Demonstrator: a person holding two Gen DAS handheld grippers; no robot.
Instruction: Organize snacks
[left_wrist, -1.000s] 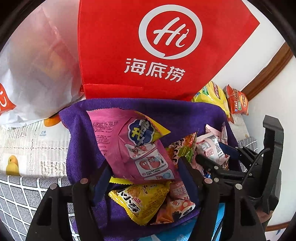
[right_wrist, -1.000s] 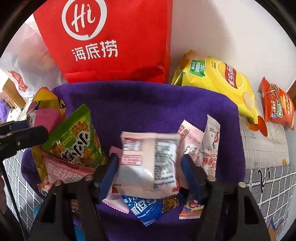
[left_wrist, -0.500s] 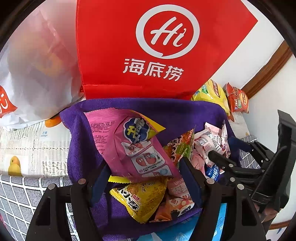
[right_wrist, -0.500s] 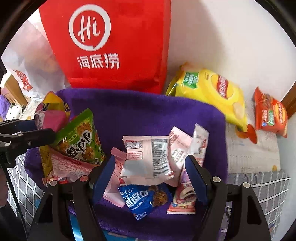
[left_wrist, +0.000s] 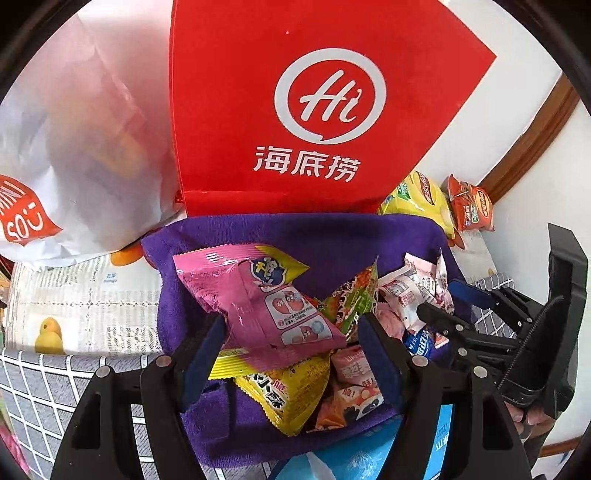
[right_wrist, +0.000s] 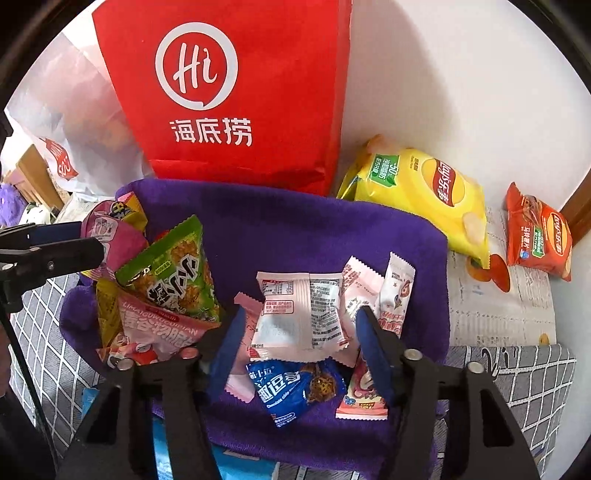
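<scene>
The left gripper (left_wrist: 291, 354) pinches the pink bag (left_wrist: 266, 306) above the purple cloth (left_wrist: 332, 236), with the yellow packet (left_wrist: 284, 395) lying under it at 6 o'clock. The right gripper (right_wrist: 299, 350) is closing around the white packet (right_wrist: 299, 310); contact of the pads with it cannot be confirmed. The green packet (right_wrist: 177, 273) lies at 9 o'clock of the white packet, the blue packet (right_wrist: 295, 387) at 6 o'clock, and the red bag (right_wrist: 236, 92) stands at 12 o'clock behind the cloth.
</scene>
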